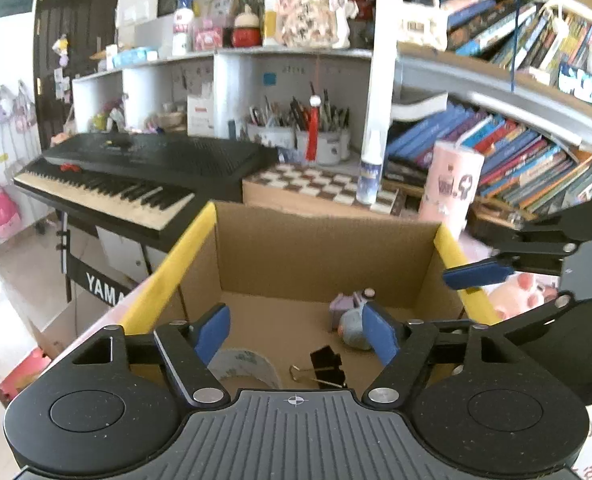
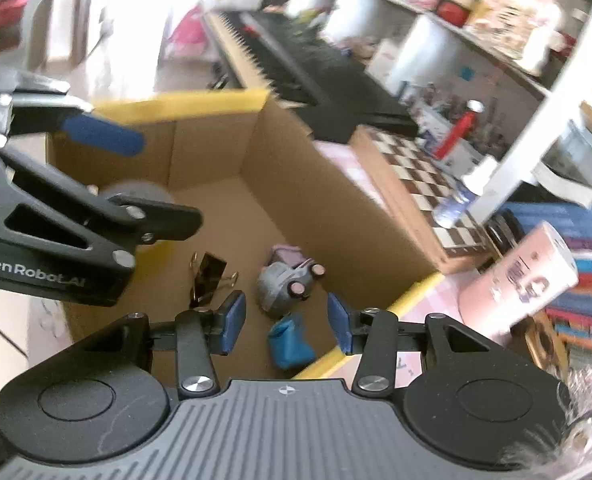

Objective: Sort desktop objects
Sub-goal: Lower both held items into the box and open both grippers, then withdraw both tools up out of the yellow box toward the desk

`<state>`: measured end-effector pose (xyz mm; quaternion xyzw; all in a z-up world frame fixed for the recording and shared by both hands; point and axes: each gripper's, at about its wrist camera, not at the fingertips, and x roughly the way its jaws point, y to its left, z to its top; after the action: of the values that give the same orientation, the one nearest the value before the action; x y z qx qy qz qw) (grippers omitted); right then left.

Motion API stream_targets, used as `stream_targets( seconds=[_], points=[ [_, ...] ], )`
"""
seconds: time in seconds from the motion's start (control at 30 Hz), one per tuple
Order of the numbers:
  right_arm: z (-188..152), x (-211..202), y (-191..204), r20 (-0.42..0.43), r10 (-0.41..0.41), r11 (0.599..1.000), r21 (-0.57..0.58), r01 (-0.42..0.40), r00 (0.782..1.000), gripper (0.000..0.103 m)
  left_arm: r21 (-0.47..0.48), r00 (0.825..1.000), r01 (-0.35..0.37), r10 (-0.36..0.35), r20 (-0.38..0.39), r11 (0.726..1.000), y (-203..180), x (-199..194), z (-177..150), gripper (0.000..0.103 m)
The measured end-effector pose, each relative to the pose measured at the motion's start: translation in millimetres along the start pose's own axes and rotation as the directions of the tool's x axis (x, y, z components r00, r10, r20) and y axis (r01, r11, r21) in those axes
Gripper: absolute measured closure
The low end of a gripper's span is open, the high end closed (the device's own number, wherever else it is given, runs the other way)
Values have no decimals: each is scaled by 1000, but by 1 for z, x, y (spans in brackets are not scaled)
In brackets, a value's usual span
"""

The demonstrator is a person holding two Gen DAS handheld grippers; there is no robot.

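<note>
An open cardboard box [image 1: 320, 256] with yellow-taped flaps holds a tape roll [image 1: 247, 366], a black binder clip [image 1: 328, 364] and a grey-and-purple toy [image 1: 352, 320]. My left gripper [image 1: 296, 336] hangs open and empty over the box's near side. My right gripper [image 2: 287, 320] is open and empty above the box [image 2: 328, 200]; a blue object [image 2: 289, 342] lies on the box floor between its fingers, next to the toy [image 2: 283, 280] and the clip [image 2: 207, 276]. The right gripper also shows at the right of the left wrist view [image 1: 496, 280].
A black keyboard piano [image 1: 135, 176] stands behind the box at left. A checkered board [image 1: 320, 184], a spray bottle [image 1: 370, 172], a pink tumbler [image 1: 452, 184] and pen cups [image 1: 296, 136] stand behind. Book-filled shelves [image 1: 516, 160] are at right.
</note>
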<state>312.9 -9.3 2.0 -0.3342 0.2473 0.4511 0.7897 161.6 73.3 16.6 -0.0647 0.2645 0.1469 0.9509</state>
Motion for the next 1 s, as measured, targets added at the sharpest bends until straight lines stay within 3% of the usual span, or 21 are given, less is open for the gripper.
stream_targets(
  seconds=[0.23, 0.43, 0.8, 1.0],
  points=[
    [-6, -47, -8, 108, -92, 976, 207, 68, 990, 49, -34, 998, 10, -8, 58, 999, 12, -29, 2, 22],
    [-17, -83, -1, 163, -220, 924, 352, 152, 962, 42, -62, 996, 18, -13, 92, 998, 24, -51, -2, 19],
    [-43, -118, 34, 144, -361, 823, 513, 242, 921, 32, -73, 996, 30, -24, 80, 997, 42, -83, -26, 18],
    [-59, -132, 68, 106, -395, 777, 568, 271, 912, 26, -67, 997, 48, -44, 61, 997, 50, -104, -46, 13]
  ],
)
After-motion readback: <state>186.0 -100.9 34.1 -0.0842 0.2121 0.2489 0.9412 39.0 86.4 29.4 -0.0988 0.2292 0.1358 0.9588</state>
